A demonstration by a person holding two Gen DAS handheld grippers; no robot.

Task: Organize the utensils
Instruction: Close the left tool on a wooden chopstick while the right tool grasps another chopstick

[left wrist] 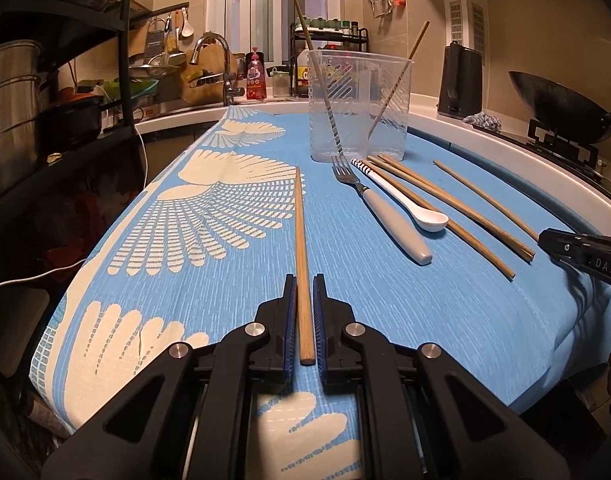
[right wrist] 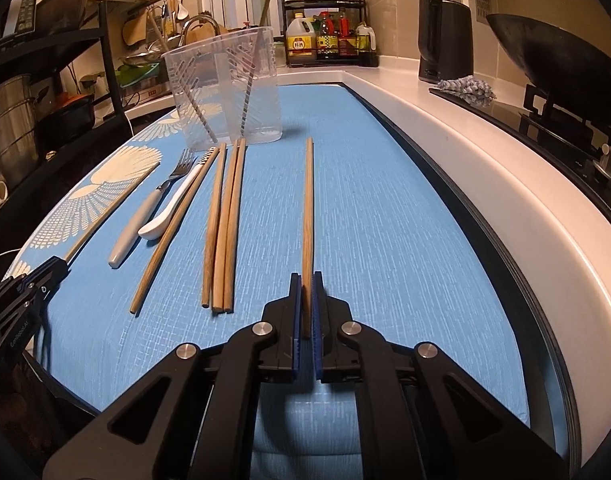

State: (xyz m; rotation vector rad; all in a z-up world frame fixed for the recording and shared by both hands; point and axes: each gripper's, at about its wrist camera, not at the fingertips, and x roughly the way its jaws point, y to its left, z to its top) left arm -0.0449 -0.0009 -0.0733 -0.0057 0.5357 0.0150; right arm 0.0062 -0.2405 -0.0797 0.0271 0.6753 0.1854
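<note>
Chopsticks sit in both grippers. Farthest left, the left gripper (left wrist: 304, 280) has its blue pads closed on the thick end of one wooden chopstick (left wrist: 300, 240), which runs forward over the cream feather print of the blue cloth (left wrist: 425, 300) covering the table; whether the far tip touches the cloth is hard to tell. Next to the right lies a fork (left wrist: 369, 200) with a pale handle, its tines pointing toward a clear plastic tub (left wrist: 359, 104). Just beside the fork is a white spoon (left wrist: 409, 204) with a striped handle end. The tub stands upright behind them, with two chopsticks (left wrist: 397, 80) leaning inside against opposite walls. Right of the spoon, four loose chopsticks (right wrist: 225, 224) rest on the cloth: one slanted just beside the spoon, and three close together, two of those touching along their length. Further right, apart from that group, the right gripper (right wrist: 306, 276) is closed on the near end of another chopstick (right wrist: 307, 208), which points toward the tub. Along the right edge runs a white counter (right wrist: 485, 152) holding a dark kettle (right wrist: 445, 40) and a wok (right wrist: 557, 52) on a stove.
</note>
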